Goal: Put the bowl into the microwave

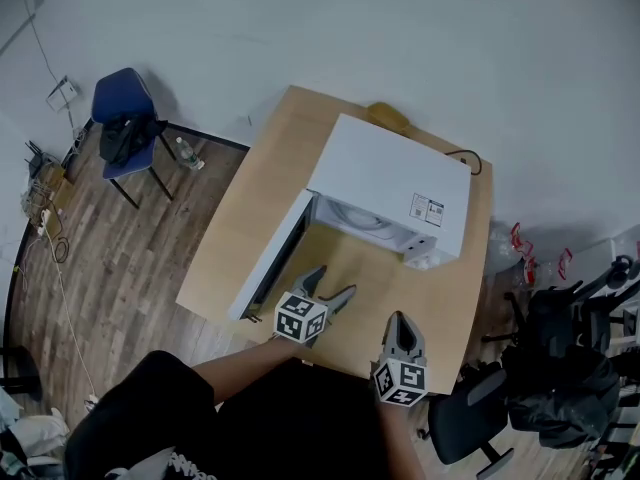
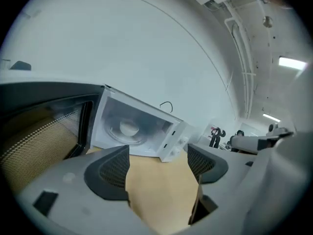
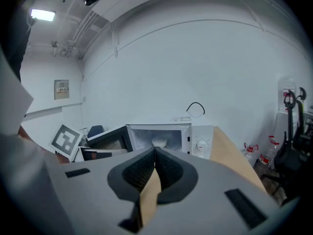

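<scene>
A white microwave [image 1: 390,183] stands on the wooden table [image 1: 240,228] with its door [image 1: 272,256] swung open to the left. A pale bowl [image 2: 128,128] sits inside the cavity on the turntable; the right gripper view also shows this bowl [image 3: 159,142]. My left gripper [image 1: 332,286] hovers in front of the open door, jaws apart and empty; in its own view the left gripper [image 2: 159,163] frames bare tabletop. My right gripper [image 1: 401,320] is near the table's front edge, and the right gripper [image 3: 155,155] has its pads pressed together on nothing.
A blue chair [image 1: 122,118] with dark clothing and a bottle [image 1: 190,155] on the floor are at the far left. A black office chair [image 1: 470,418] stands by the table's near right corner. A brown object [image 1: 388,116] and a cable [image 1: 465,158] lie behind the microwave.
</scene>
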The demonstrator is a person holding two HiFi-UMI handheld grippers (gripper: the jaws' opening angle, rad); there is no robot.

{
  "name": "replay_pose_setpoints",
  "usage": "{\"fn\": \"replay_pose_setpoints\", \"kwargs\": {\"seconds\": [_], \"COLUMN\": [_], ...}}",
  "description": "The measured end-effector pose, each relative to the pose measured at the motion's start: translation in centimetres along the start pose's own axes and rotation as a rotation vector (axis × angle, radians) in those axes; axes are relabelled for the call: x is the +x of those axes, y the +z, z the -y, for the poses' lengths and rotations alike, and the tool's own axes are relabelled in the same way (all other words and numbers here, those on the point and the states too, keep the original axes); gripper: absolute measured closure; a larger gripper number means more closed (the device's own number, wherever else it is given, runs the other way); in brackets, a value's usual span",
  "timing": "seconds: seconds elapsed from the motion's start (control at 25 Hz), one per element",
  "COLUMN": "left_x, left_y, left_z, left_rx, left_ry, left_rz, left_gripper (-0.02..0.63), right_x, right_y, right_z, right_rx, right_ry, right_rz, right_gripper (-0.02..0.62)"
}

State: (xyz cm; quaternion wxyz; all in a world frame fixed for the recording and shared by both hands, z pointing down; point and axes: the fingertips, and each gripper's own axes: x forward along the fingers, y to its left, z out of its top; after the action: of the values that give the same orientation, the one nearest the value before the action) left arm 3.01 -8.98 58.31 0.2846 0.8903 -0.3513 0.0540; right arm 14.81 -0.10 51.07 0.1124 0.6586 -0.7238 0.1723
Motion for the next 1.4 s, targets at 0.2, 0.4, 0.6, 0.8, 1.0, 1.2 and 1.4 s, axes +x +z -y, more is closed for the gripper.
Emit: {"fn": "replay_pose_setpoints", "kwargs": {"seconds": [0.2, 0.4, 0.6, 0.8, 1.0, 1.2, 1.4], "left_x": [-5.4, -9.9, -12.9, -14.5, -15.2, -15.8, -17.4], "left_y": [0.9, 3.2, 4.2, 4.6, 3.0, 2.8, 2.6], "left_z": [2.8, 5.0, 7.3, 9.8, 13.2, 16.2, 18.1], "left_rx": [0.104, 0.105, 0.121, 0.179, 0.191, 0.212, 0.171], "left_ry": [0.032, 0.009, 0.001, 0.040, 0.084, 0.103, 0.134], "left_rz": [-0.010, 0.108, 0.154, 0.165, 0.156, 0.203, 0.253], "left_gripper": [0.251, 0.546, 0.586, 0.588, 0.588, 0.588, 0.588], "right_x": [-3.1, -5.1, -6.6, -7.7, -10.4, -13.6, -16.1], "right_y": [-0.5, -0.5, 1.4, 2.2, 3.0, 2.8, 2.1], "right_z": [-3.0, -4.1, -4.3, -4.5, -4.3, -3.5, -2.8], "right_rx": [-0.027, -0.029, -0.044, -0.060, -0.122, -0.172, -0.177], "right_ry": [0.008, 0.009, 0.027, 0.063, 0.075, 0.083, 0.100], "right_rz": [0.005, 0.020, 0.067, 0.088, 0.109, 0.128, 0.148], "right_gripper": [0.535, 0.535, 0.535, 0.535, 0.535, 0.535, 0.535]}}
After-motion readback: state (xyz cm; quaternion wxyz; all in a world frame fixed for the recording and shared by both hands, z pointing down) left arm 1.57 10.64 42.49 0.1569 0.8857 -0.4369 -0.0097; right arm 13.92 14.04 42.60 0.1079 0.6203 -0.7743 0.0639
